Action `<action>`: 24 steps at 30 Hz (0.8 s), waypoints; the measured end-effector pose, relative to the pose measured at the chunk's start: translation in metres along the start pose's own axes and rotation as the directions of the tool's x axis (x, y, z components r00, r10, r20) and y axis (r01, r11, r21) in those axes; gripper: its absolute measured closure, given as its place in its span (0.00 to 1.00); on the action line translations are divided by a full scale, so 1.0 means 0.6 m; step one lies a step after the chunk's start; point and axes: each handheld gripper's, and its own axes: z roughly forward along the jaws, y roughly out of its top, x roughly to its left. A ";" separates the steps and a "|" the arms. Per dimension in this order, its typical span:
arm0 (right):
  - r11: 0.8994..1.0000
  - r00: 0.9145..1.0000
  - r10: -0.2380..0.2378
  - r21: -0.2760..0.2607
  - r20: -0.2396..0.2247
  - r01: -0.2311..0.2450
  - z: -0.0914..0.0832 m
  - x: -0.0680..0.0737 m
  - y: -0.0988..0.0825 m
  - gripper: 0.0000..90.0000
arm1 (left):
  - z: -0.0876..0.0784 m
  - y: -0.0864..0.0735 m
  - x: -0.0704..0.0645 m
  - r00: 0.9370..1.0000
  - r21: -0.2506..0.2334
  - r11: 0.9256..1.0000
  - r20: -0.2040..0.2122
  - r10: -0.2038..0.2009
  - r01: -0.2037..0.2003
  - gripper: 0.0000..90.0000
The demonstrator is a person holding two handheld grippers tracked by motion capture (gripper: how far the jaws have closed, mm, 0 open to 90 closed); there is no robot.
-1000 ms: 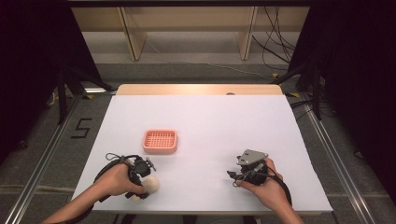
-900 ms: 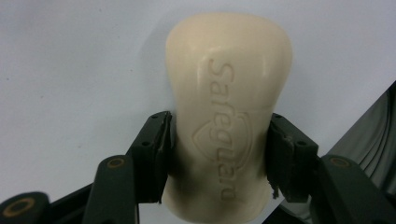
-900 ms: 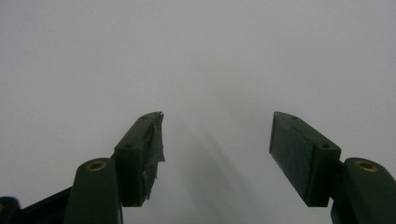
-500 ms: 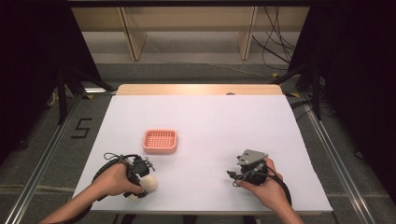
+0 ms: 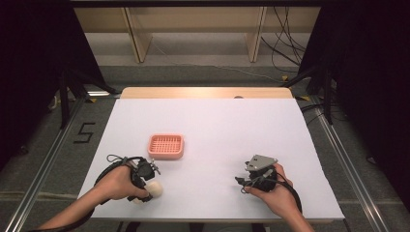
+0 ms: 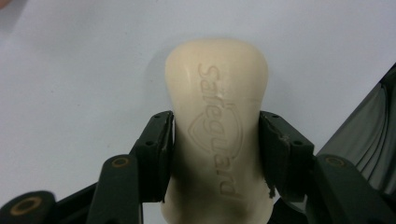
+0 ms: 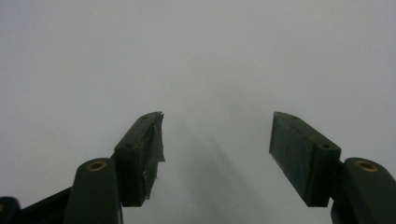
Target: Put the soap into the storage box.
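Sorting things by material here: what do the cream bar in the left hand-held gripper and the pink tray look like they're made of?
Bar: most likely soap, matte and waxy, with a brand name and a shield pressed into its face. Tray: probably moulded plastic, uniform salmon pink, with a gridded floor and a raised rim; too small to judge its gloss.

Cream soap, pink basket, white table

The Safeguard soap bar is showing pale cream, its embossed brand lettering and shield outline in the same cream. Beyond the soap bar, the soap basket is glowing coral pink with a fine grid pattern. The tabletop under the soap bar is reading plain white, its far edge strip light wood; the left gripper pads are looking black.
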 end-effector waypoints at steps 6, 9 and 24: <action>1.000 1.000 0.000 -0.001 0.002 0.000 -0.001 0.000 0.000 0.40 | -0.006 0.002 0.002 1.000 0.001 1.000 -0.001 0.000 0.000 0.53; 1.000 1.000 0.001 -0.002 0.005 -0.001 -0.001 0.000 0.000 0.40 | -0.008 0.003 0.003 1.000 -0.002 1.000 -0.008 0.003 -0.003 0.53; 1.000 1.000 0.002 -0.002 0.004 -0.002 -0.001 0.000 0.000 0.40 | -0.017 0.009 0.009 1.000 -0.046 0.999 -0.024 -0.016 0.015 0.55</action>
